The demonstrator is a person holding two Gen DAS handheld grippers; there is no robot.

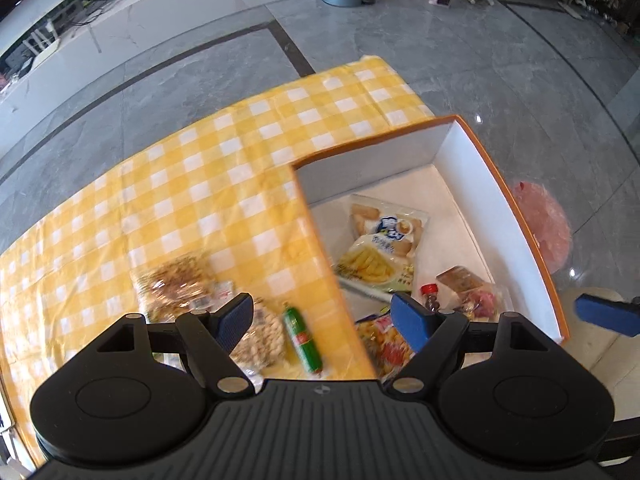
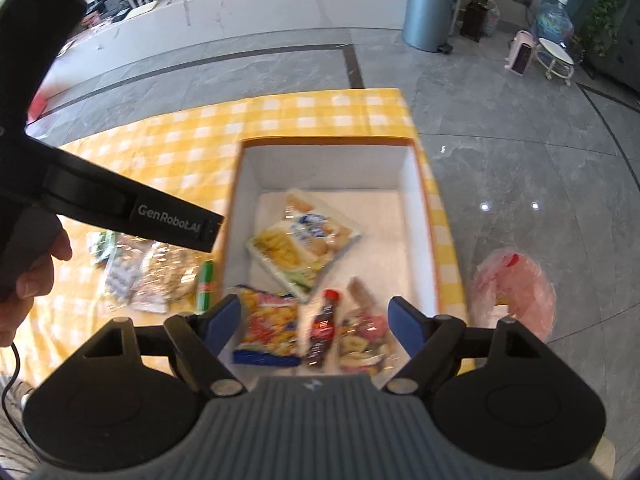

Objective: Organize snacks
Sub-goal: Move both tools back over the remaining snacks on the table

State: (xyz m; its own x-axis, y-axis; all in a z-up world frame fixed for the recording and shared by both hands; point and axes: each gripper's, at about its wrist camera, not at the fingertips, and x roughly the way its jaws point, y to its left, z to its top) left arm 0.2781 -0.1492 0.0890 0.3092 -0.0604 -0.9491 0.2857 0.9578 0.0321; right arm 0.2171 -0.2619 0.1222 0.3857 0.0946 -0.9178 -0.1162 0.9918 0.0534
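Observation:
An orange-rimmed white box (image 1: 472,148) (image 2: 412,208) stands on the yellow checked tablecloth (image 1: 200,184) (image 2: 180,152). In it lie a fries packet (image 1: 376,264) (image 2: 292,252), an orange snack bag (image 2: 272,328), a small dark bottle with a red cap (image 2: 326,324) (image 1: 430,296) and a mixed-snack pouch (image 2: 366,340). On the cloth left of the box lie a green sausage (image 1: 302,338) (image 2: 206,286) and clear nut packets (image 1: 180,284) (image 2: 152,280). My left gripper (image 1: 322,320) is open and empty above the sausage and the box's left wall. My right gripper (image 2: 316,320) is open and empty over the box.
A pink plastic bag (image 1: 546,224) (image 2: 516,292) lies right of the box, beyond the table edge. The left gripper's body (image 2: 120,204) and the hand holding it fill the left of the right wrist view. A grey bin (image 2: 430,12) stands on the tiled floor.

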